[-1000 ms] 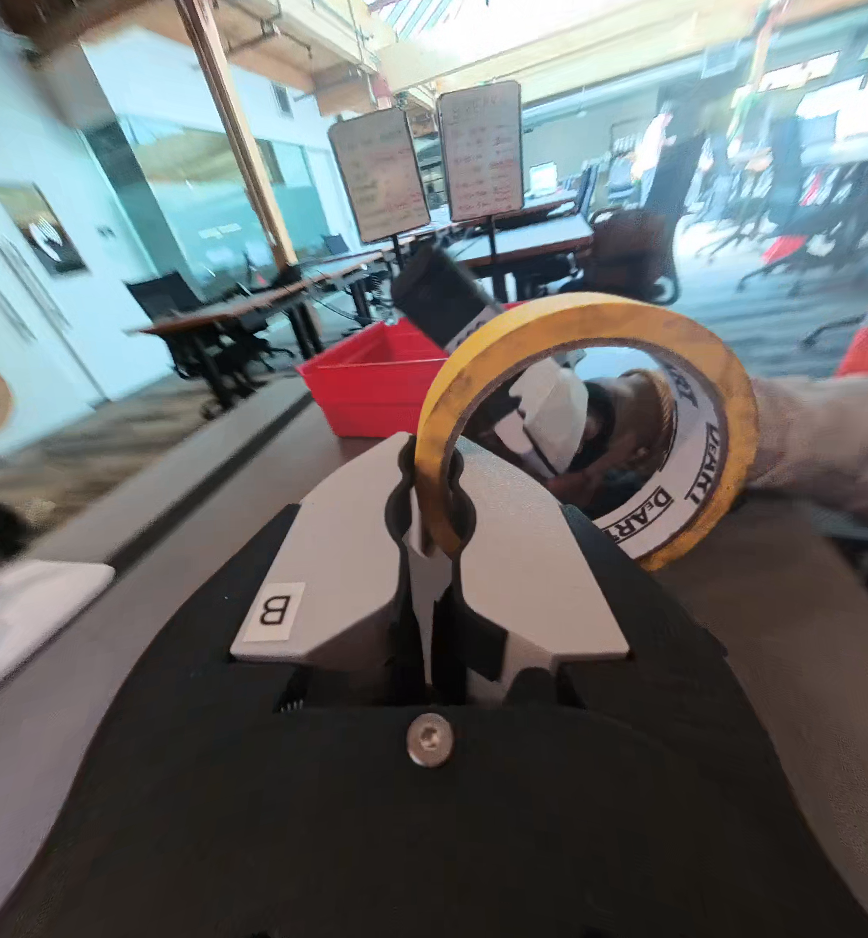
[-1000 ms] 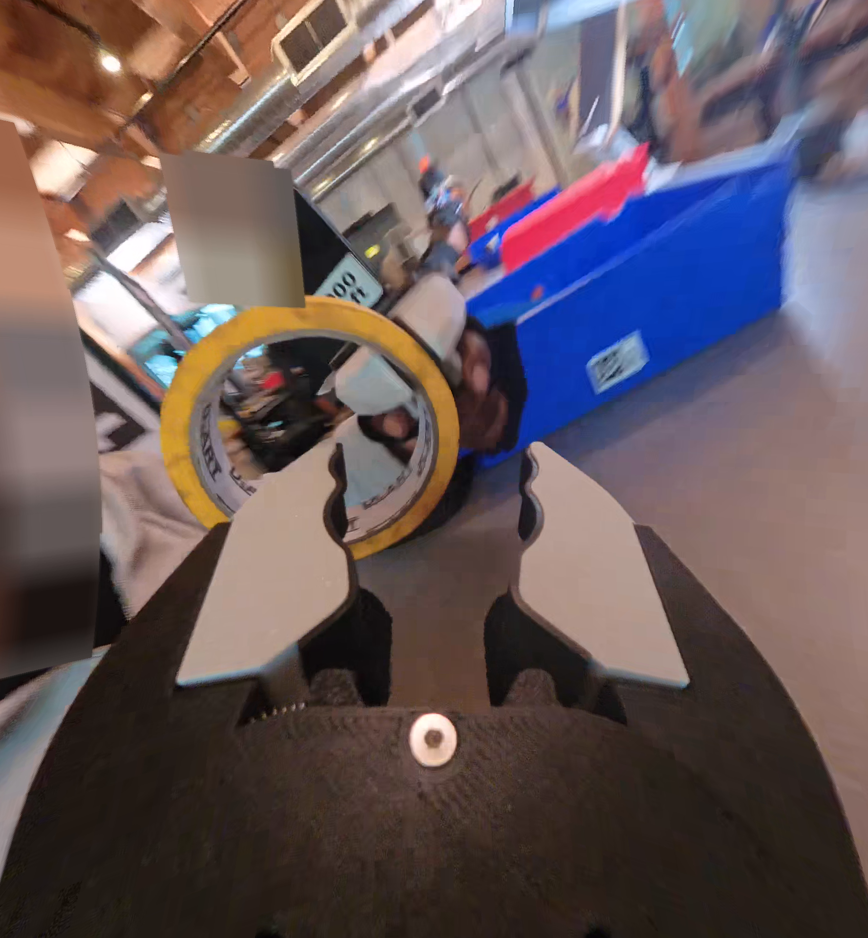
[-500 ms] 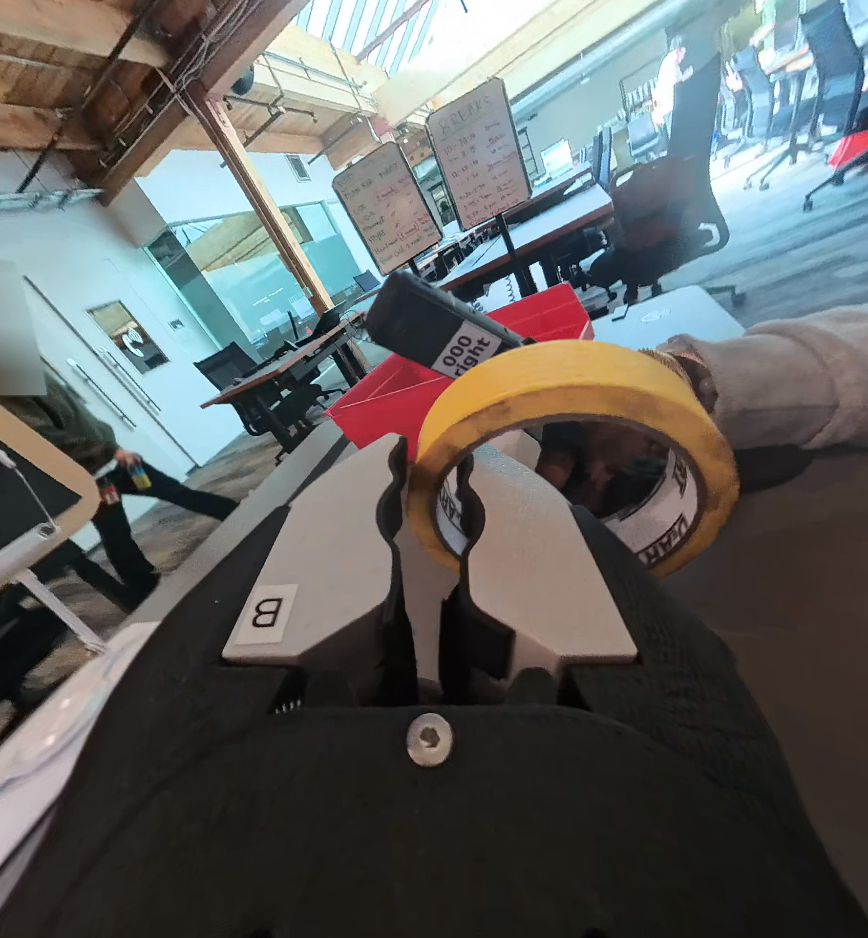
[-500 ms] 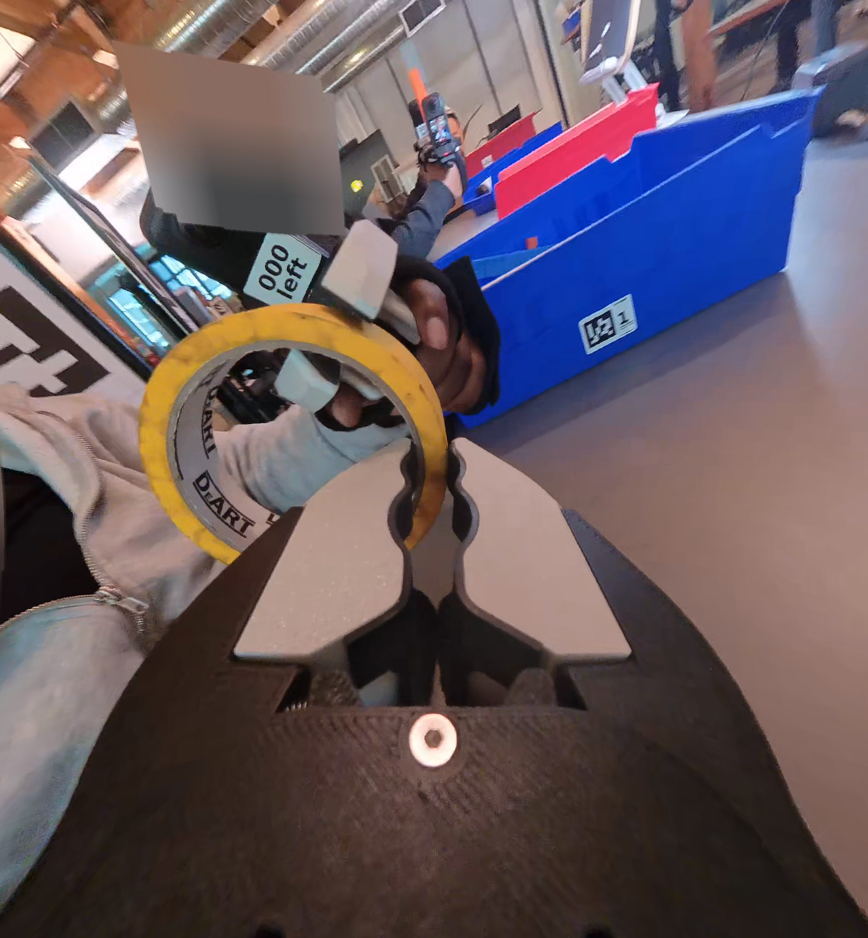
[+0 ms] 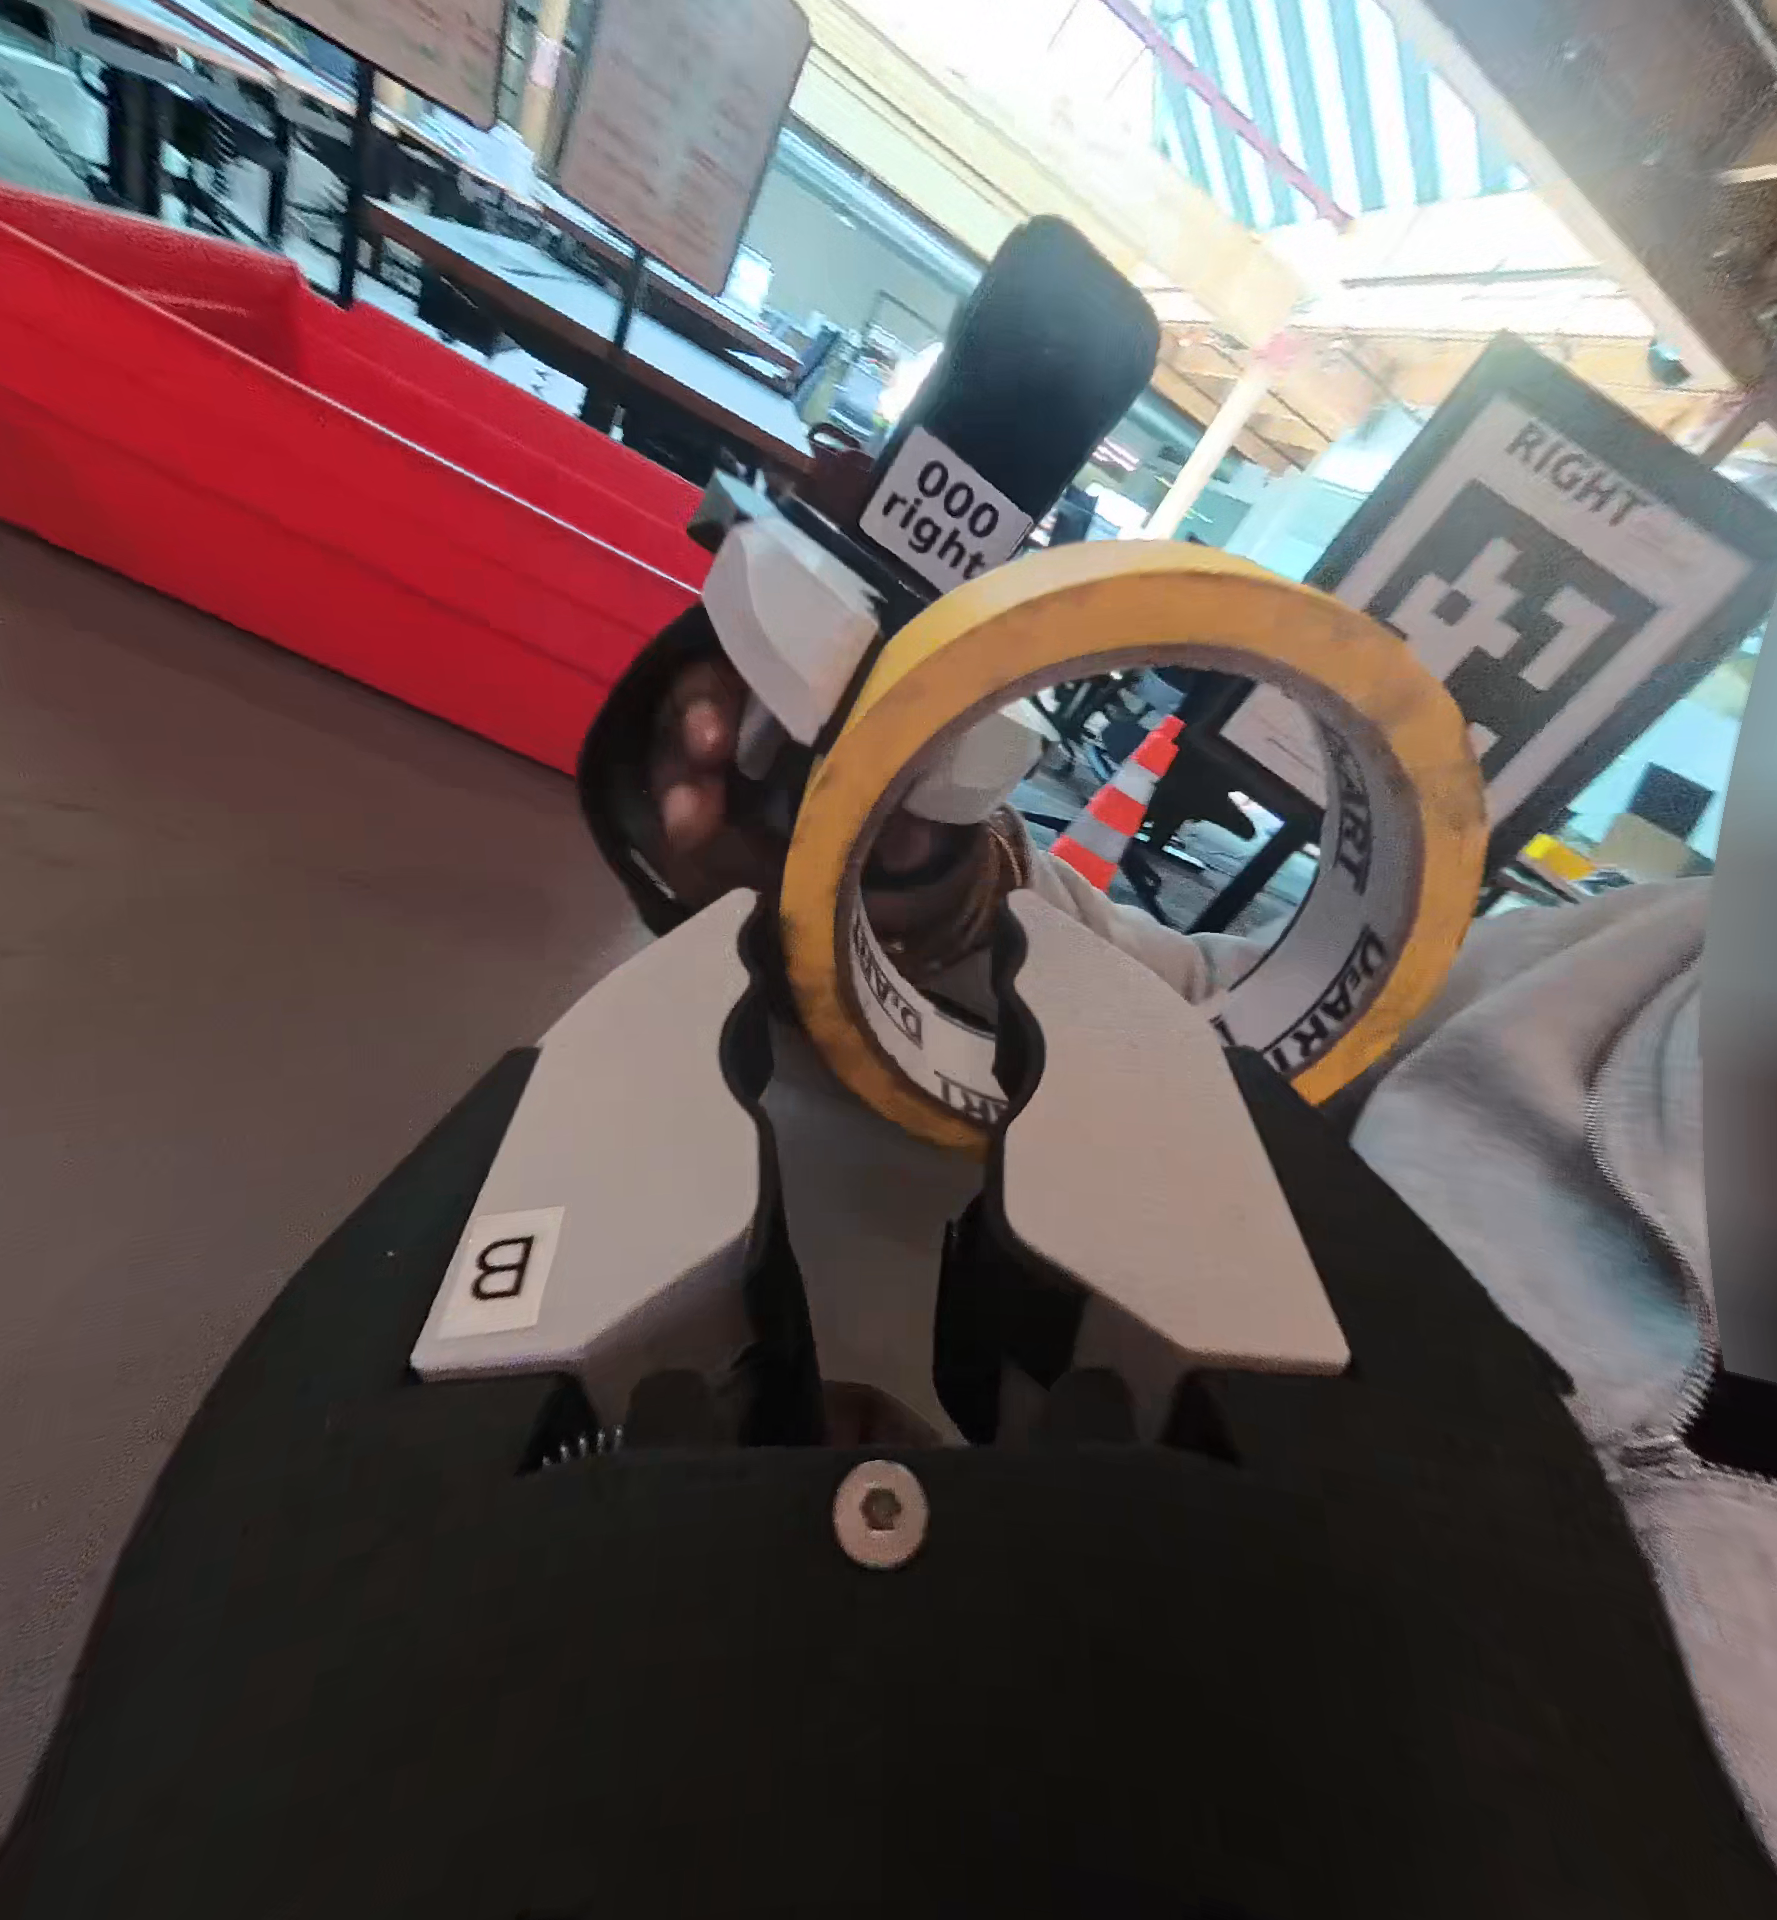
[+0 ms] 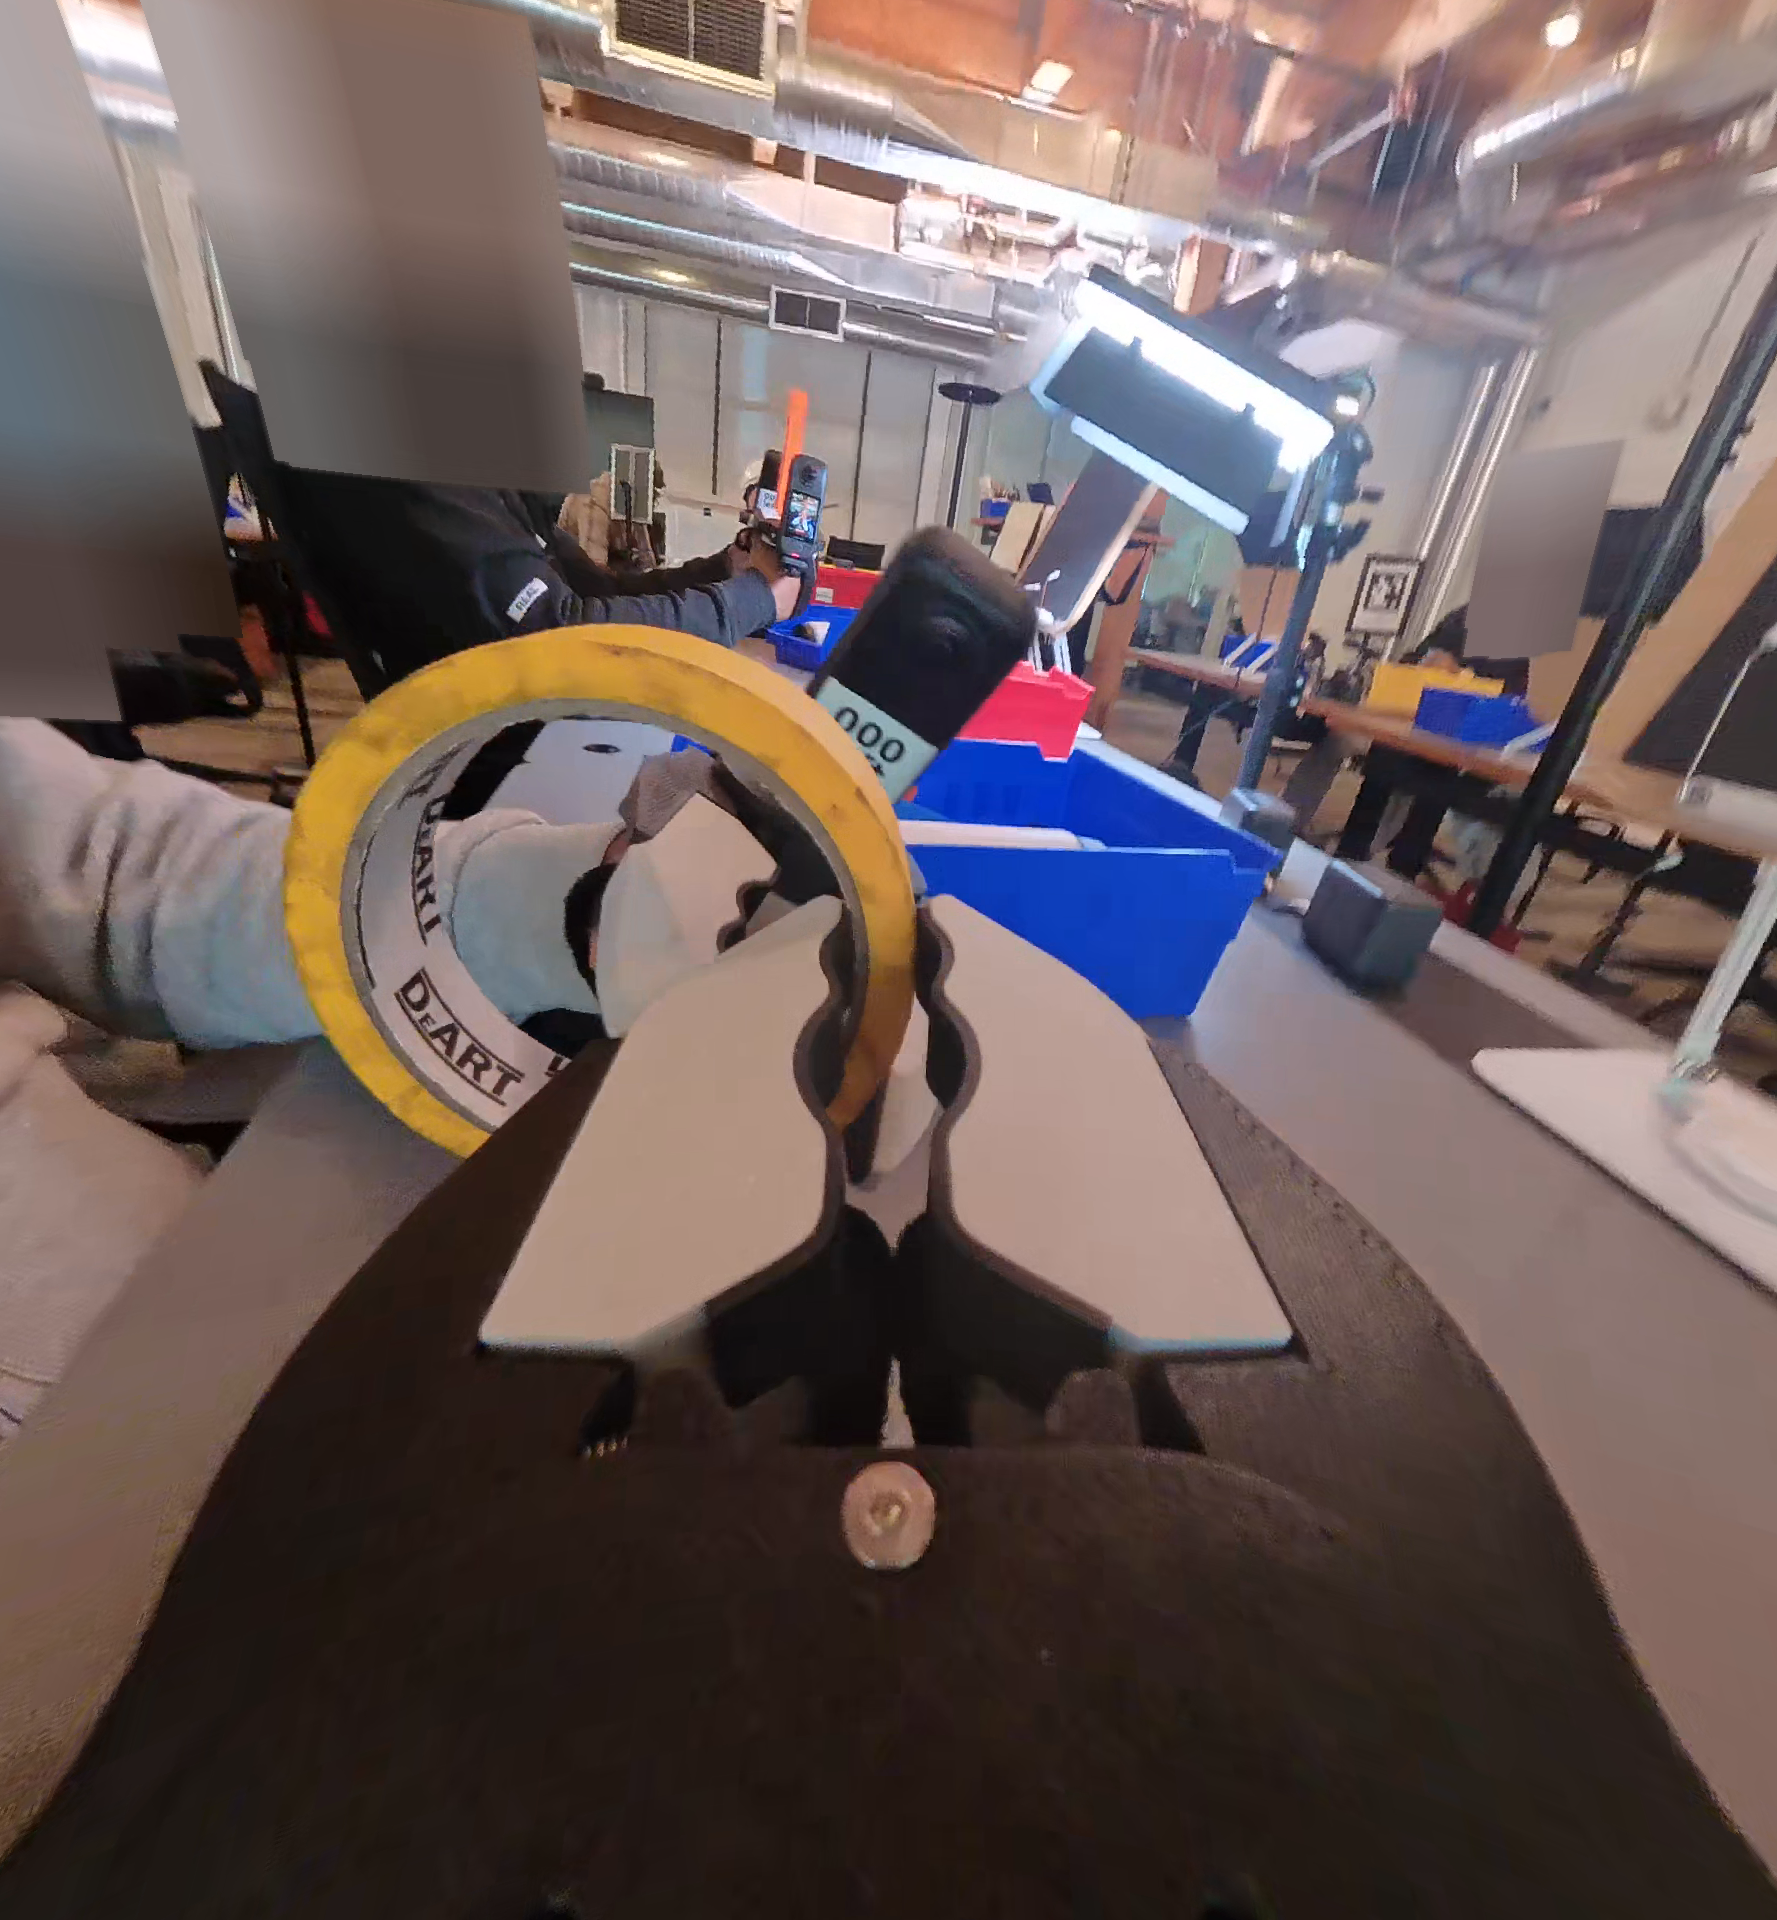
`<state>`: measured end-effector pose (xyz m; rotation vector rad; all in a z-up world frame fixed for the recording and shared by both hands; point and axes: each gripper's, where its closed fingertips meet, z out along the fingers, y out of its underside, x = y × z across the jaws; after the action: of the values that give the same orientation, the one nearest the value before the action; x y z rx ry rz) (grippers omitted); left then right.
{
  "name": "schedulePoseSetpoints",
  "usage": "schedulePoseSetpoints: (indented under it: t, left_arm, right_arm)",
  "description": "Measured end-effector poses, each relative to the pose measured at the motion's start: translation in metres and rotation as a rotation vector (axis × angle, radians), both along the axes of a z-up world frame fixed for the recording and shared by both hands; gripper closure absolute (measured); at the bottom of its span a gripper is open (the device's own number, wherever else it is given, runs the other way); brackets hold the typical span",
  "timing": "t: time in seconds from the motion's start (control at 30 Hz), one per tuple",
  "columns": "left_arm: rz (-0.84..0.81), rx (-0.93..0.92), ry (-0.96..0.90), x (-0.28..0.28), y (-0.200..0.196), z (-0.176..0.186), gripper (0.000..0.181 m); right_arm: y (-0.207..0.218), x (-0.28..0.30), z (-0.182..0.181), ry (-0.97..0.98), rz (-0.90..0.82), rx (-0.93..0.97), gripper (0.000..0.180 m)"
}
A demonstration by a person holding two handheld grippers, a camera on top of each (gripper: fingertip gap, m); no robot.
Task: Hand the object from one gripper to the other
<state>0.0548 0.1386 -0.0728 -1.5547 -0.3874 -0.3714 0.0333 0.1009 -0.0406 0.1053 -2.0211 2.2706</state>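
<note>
Left wrist view: lower arc of the tape roll [image 5: 1123, 582] cut off behind one grey finger of the left tongs [image 5: 879, 935]; bench [image 5: 188, 935] directly below hidden by the black body of the tongs. Hard to tell whether the roll's near rim touches the other finger or only passes just beside it. Left tongs spread wide, gripping nothing, with that near rim sitting in the gap between the tips. Just beyond the tips, right tongs [image 5: 863, 717] pinched on the far upper rim, one grey finger outside the ring and one inside; hand [image 5: 692, 758] around them partly masked by the roll.

Right wrist view: right tongs almost closed, clamped across the rim of the roll, a wavy finger edge pressed to each face. Roll upright on edge, held in the air between the two pairs of tongs, above the bench. Outer winding yellow, scuffed and mottled; core pale grey with black print on its inner face; centre open.

Around: grey sleeve [image 6: 84, 862] reaching in beside the right tongs and showing through the ring; blue bin [image 6: 1092, 894] on the bench just past their tips; red bin [image 5: 240, 436] on the bench beyond the left tongs, off to one side; board with a black-and-white square pattern [image 5: 1549, 582] and an orange-and-white cone [image 5: 1123, 810] behind the roll; person [image 6: 510, 582] with a camera far behind the right tongs.
</note>
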Motion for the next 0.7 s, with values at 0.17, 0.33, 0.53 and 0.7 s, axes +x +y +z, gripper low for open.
schedulePoseSetpoints:
  t: [0.17,0.33,0.53,0.7]
  left_arm:
    - [-0.063,-0.043,-0.014,0.01,0.004,-0.008,0.155]
    - [-0.094,-0.063,-0.02,0.016,0.006,-0.012,0.16]
    - [-0.013,-0.089,0.101,0.005,0.002,-0.012,0.17]
    - [0.216,-0.103,0.4,-0.021,-0.016,0.006,0.17]
  right_arm:
    - [-0.002,0.013,0.004,0.149,0.011,-0.022,0.169]
    - [-0.004,0.022,0.005,0.253,0.019,-0.02,0.169]
    - [-0.006,0.027,0.006,0.262,0.025,-0.034,0.165]
    - [-0.003,0.008,0.011,-0.012,-0.002,-0.072,0.13]
